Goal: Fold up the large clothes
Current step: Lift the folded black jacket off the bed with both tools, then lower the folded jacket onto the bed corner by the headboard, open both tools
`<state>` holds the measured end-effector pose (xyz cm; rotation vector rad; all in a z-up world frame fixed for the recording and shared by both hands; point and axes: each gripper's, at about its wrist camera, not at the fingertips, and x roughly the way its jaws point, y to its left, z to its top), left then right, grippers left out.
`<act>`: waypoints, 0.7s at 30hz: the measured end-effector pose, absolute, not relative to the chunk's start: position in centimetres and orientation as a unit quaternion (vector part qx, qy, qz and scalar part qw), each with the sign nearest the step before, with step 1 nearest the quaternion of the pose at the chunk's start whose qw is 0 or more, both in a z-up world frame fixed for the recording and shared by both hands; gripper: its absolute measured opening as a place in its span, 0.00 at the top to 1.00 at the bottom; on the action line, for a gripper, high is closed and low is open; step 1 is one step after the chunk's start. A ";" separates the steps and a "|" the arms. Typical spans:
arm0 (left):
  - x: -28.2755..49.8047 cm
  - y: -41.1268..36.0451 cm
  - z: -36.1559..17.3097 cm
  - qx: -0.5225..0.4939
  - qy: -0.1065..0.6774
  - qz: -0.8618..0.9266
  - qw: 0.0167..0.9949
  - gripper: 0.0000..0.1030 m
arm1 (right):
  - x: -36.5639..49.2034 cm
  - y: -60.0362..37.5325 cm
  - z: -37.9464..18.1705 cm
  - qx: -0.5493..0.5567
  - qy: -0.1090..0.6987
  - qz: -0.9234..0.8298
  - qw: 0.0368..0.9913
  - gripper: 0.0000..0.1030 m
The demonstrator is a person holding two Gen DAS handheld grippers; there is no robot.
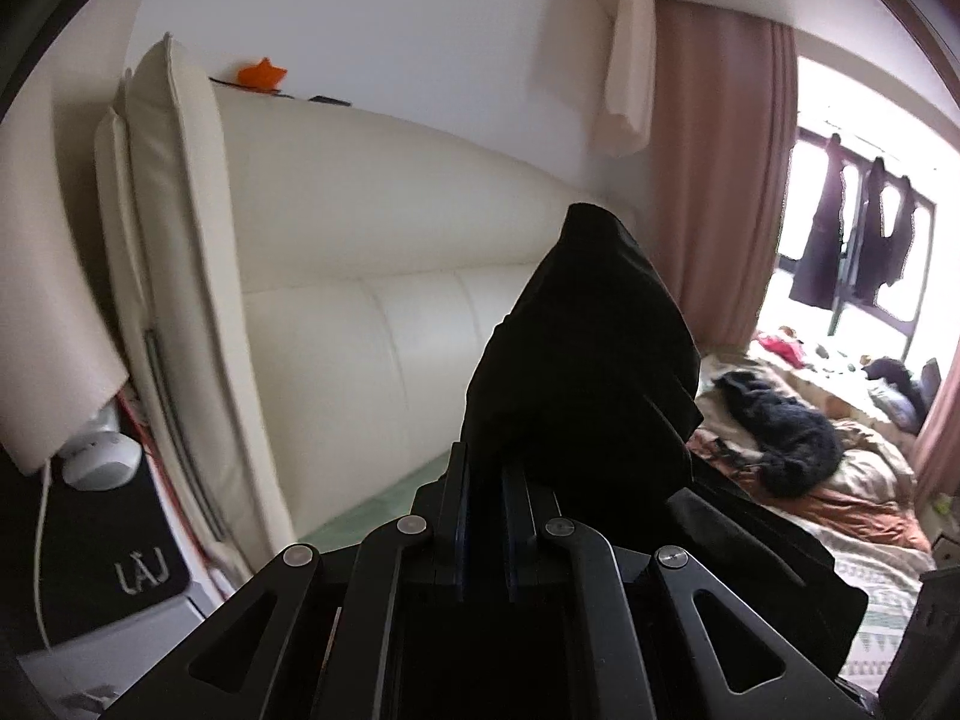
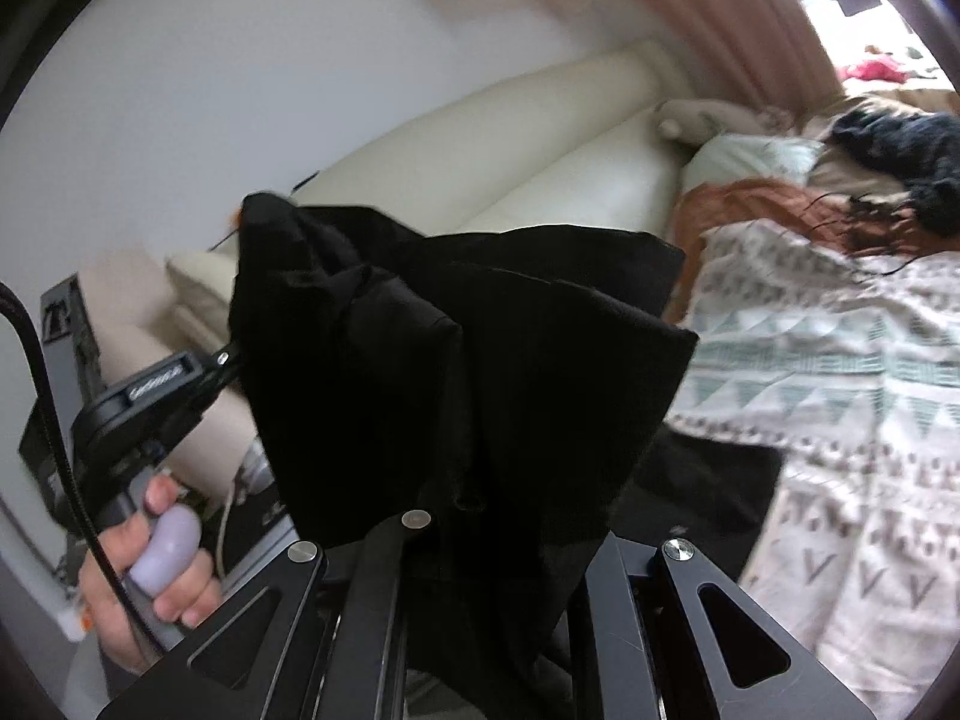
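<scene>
A large black garment (image 1: 588, 360) rises in a bunched peak from between the fingers of my left gripper (image 1: 486, 480), which is shut on it. In the right wrist view the same black garment (image 2: 468, 348) spreads wide and drapes over my right gripper (image 2: 480, 516). Its fingertips are hidden under the cloth, which bunches out of its mouth, so it is shut on the garment. At the left of that view a hand (image 2: 150, 588) holds the left gripper (image 2: 228, 360) by a lilac handle, its tip at the garment's edge. The cloth hangs in the air between both grippers.
A cream padded headboard (image 1: 372, 252) runs along the white wall. A bed with a patterned cover (image 2: 840, 372), an orange blanket (image 2: 744, 198) and a black fluffy item (image 1: 786, 438) lies to the right. Pink curtains (image 1: 720, 180) and hanging clothes (image 1: 864, 240) are by the window. A black box (image 1: 102, 552) stands at the left.
</scene>
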<state>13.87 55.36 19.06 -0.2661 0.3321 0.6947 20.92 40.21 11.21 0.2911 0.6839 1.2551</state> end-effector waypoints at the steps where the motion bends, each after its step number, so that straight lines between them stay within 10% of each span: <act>1: 14.2 55.9 18.8 -0.129 0.167 0.342 0.916 0.92 | 20.7 40.8 11.1 0.129 0.316 0.580 0.740 0.90; 21: 32.3 62.9 4.5 -0.144 0.295 0.334 0.883 0.98 | 34.2 46.8 -4.4 0.088 0.476 0.538 0.690 0.91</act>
